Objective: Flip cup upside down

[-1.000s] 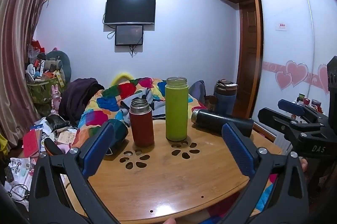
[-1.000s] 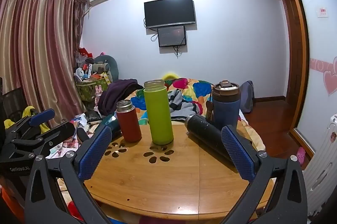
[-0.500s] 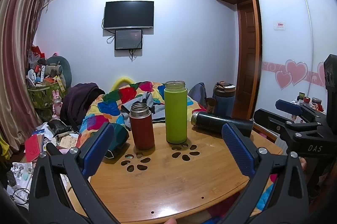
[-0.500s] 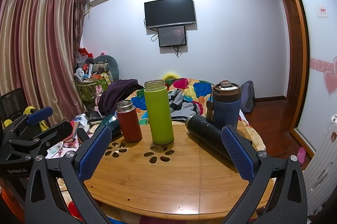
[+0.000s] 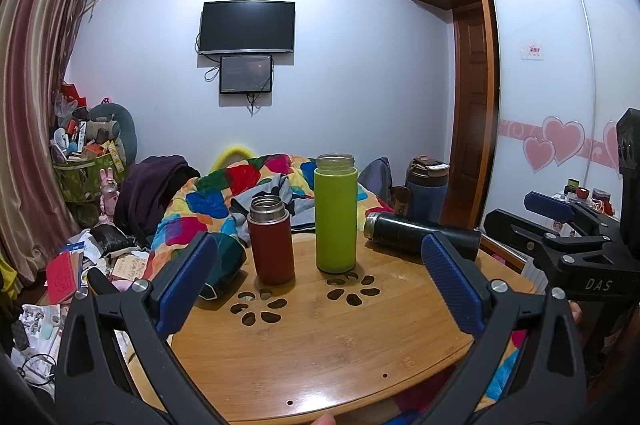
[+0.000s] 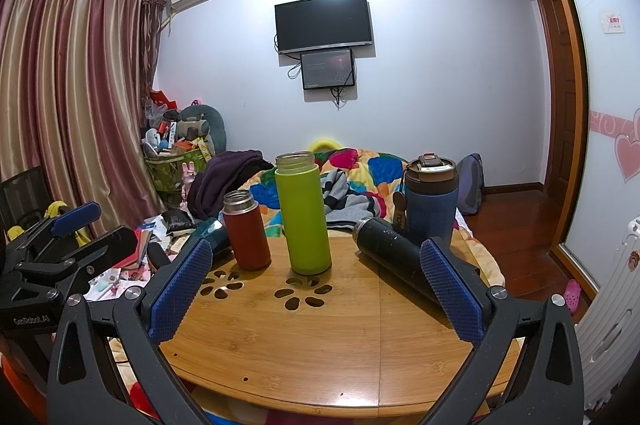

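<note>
A green cup (image 5: 336,217) is seen standing upright near the middle of the round wooden table (image 5: 320,345), a tall lime cylinder with an uncapped, clear threaded neck, set just behind a flower-shaped cut-out. A shorter red cup (image 5: 271,241) with a steel rim is placed upright just beside it on its left, and a black bottle (image 5: 412,231) is laid on its side to the right. The left gripper (image 5: 320,285) is held apart from the cups, its blue-padded jaws spread wide and empty; the right gripper (image 6: 316,289) is likewise spread wide with nothing between its pads. In the right wrist view a blue lidded tumbler (image 6: 430,201) is shown in full behind the black bottle, while in the left wrist view it is partly hidden and a dark teal object (image 5: 222,257) at the table's left edge is shown more fully
</note>
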Motion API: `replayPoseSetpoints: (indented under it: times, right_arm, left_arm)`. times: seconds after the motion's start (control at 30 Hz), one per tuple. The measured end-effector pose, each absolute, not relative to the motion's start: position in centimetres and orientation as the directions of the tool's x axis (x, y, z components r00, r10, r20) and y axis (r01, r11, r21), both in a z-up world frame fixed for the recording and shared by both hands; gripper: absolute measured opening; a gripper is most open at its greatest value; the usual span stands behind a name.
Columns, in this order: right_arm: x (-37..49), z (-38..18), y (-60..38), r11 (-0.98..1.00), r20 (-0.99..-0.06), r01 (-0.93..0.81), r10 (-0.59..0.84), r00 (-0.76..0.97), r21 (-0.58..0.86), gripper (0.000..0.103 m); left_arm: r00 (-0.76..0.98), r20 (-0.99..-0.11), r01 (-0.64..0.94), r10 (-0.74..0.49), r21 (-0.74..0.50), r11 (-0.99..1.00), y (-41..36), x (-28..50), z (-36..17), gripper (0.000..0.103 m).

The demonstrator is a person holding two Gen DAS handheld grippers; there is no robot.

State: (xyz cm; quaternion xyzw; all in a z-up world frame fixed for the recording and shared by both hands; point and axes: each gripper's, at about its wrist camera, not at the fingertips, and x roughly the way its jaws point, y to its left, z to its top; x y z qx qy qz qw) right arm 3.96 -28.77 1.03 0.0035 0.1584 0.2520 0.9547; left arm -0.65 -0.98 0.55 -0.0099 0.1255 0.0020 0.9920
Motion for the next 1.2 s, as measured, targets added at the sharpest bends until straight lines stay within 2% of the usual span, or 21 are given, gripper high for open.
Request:
replayPoseSetpoints:
  times: [1.2]
  right_arm:
    - [4.07, 0.94, -28.44, 0.872, -0.302, -0.482, 0.483, 0.822, 0.083, 0.103]
  left_arm:
    - [0.968, -0.251, -0.003, -0.002, -0.022, 1.000, -0.77, -0.53, 0.53, 0.103]
